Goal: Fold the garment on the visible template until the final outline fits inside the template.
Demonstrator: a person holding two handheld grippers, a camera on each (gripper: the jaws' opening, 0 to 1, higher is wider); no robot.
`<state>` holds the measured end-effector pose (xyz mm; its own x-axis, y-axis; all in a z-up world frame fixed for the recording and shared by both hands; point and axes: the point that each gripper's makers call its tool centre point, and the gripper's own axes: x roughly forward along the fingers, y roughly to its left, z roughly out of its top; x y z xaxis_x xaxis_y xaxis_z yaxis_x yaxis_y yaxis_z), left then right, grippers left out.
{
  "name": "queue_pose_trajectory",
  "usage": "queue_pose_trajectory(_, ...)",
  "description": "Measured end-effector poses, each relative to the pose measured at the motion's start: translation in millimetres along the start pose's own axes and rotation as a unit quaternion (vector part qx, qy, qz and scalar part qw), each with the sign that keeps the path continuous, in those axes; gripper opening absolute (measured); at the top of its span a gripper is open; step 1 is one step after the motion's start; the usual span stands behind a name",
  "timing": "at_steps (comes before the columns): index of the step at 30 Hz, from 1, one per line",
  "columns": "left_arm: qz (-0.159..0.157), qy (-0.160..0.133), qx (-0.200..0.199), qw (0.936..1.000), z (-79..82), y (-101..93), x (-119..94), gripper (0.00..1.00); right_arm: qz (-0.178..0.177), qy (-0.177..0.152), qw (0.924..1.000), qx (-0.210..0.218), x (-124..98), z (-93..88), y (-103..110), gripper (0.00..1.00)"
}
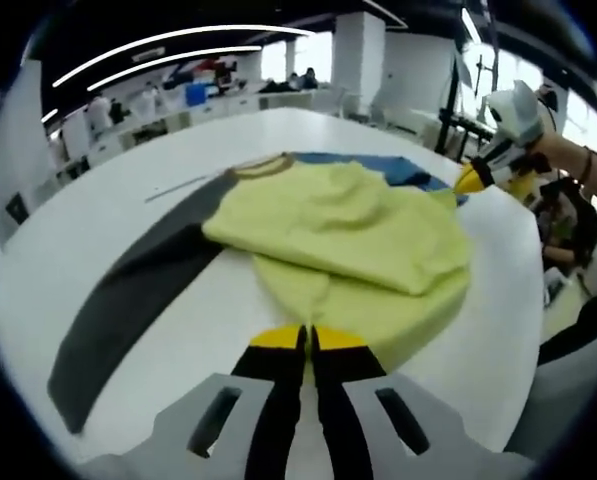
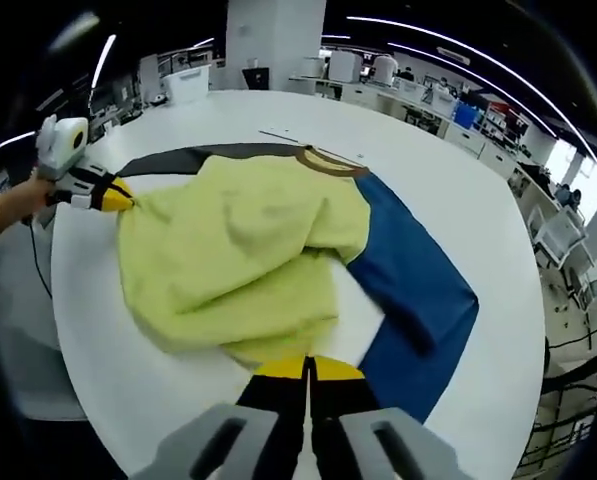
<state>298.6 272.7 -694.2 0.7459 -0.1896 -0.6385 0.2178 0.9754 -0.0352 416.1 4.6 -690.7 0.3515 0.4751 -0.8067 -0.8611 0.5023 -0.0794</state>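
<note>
**Two grippers pinching the folded yellow garment at opposite ends**

Two grippers are working on one garment (image 1: 348, 235), a yellow-green top with a brown collar (image 1: 261, 166), which is lying partly folded on a round white table (image 1: 98, 220). Under it a dark grey sleeve or panel (image 1: 138, 290) is stretching out to the near left in the left gripper view, and a blue one (image 2: 413, 290) is stretching to the near right in the right gripper view.

In the left gripper view, the left gripper (image 1: 308, 340) is resting at the near edge of the garment, its yellow-tipped jaws pressed together on the hem. The right gripper (image 1: 470, 180) is showing at the far right, held by a hand (image 1: 568, 155), with its tip touching the cloth edge.

In the right gripper view, the right gripper (image 2: 308, 368) is closing its jaws on the near fold of the garment (image 2: 238, 250). The left gripper (image 2: 116, 195) is entering from the left, pinching the far left corner.

Desks and ceiling lights are filling the background.
</note>
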Motion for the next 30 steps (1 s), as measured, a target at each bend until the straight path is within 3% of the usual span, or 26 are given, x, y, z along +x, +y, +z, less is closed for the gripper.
queue_pose_trajectory(5, 0.000, -0.004, 0.000, 1.0000, -0.9, 0.0, -6, 0.00, -0.009, 0.001, 0.9999, 0.010, -6, -9.2, 2, 0.00)
queue_pose_trajectory(30, 0.016, 0.027, -0.024, 0.9992, -30.4, 0.3, -42, 0.00, -0.023, 0.019, 0.9989, 0.038, -44, -56.6, 19, 0.00)
